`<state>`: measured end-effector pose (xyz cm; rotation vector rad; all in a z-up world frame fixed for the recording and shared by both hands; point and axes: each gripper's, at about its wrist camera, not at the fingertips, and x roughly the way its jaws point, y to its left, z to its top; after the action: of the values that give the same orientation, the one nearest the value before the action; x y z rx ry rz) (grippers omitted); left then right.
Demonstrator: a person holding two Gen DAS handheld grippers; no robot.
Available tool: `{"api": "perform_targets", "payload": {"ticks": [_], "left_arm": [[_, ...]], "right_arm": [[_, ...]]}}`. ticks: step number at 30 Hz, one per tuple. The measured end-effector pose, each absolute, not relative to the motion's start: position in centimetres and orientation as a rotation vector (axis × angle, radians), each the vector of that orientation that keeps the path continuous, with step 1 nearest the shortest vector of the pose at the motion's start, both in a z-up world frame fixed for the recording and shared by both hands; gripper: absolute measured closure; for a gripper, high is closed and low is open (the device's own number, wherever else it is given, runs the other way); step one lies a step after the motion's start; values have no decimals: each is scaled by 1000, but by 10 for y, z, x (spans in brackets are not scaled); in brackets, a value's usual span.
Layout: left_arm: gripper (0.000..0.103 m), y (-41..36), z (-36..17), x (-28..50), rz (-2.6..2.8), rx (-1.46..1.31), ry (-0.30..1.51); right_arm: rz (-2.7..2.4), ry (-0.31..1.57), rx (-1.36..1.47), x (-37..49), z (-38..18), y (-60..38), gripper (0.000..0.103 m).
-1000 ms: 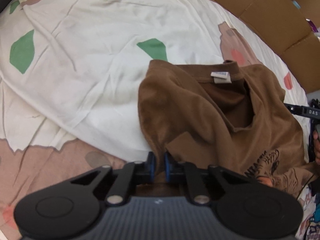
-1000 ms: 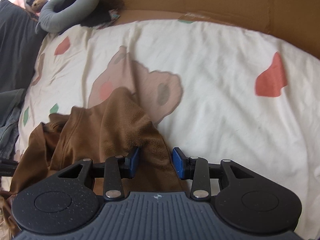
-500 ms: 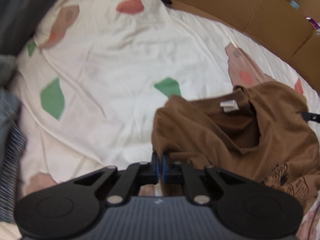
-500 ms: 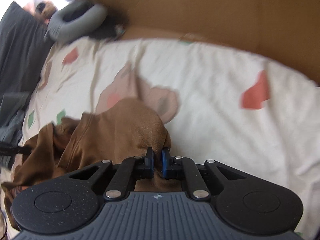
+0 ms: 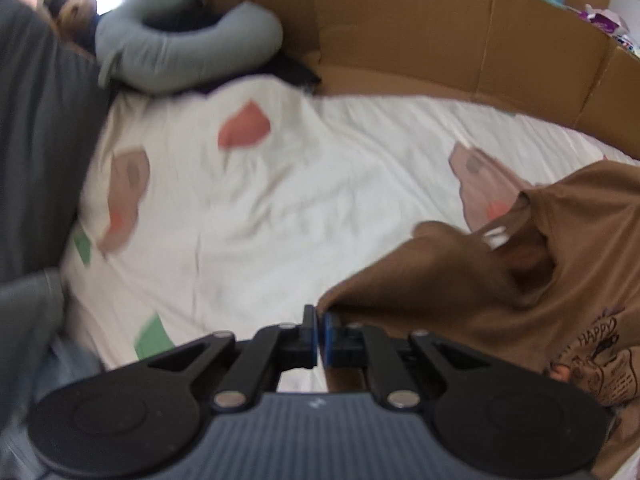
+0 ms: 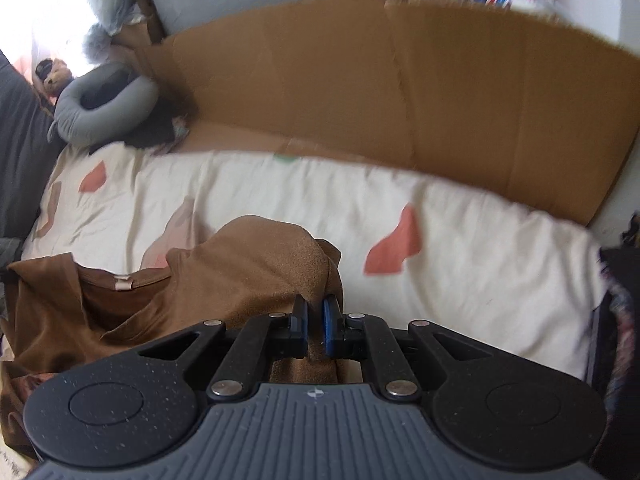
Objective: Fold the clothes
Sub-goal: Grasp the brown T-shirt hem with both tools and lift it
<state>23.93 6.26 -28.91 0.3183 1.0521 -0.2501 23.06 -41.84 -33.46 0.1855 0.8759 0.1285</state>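
Mid-fold: left gripper point(image 5: 320, 334) and right gripper point(image 6: 315, 326) each clamped on the brown T-shirt point(image 5: 520, 280), lifted, bunched at lower right over the patterned sheet point(image 5: 320, 184). Next, probably: spreading flat, keeping both pinches.

The left black two-finger gripper with blue pads point(image 5: 320, 334) has its jaws pressed nearly together, pinching an edge of the brown short-sleeved T-shirt point(image 5: 500, 280) that lifts away to its right. The right black two-finger gripper with blue pads point(image 6: 315, 326) is likewise clamped, a narrow fold of the same shirt caught between its pads.
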Motion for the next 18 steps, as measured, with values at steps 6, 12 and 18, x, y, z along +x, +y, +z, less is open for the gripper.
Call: {"api": "perform_targets", "payload": {"ticks": [6, 12, 18], "left_arm": [[100, 57, -270, 263, -251, 364, 973], [100, 45, -262, 286, -253, 384, 910], [100, 29, -287, 297, -273, 417, 895]], "right_arm": [[53, 786, 170, 234, -305, -429, 98], [5, 726, 126, 243, -285, -427, 98], [-17, 759, 123, 252, -299, -427, 98]]}}
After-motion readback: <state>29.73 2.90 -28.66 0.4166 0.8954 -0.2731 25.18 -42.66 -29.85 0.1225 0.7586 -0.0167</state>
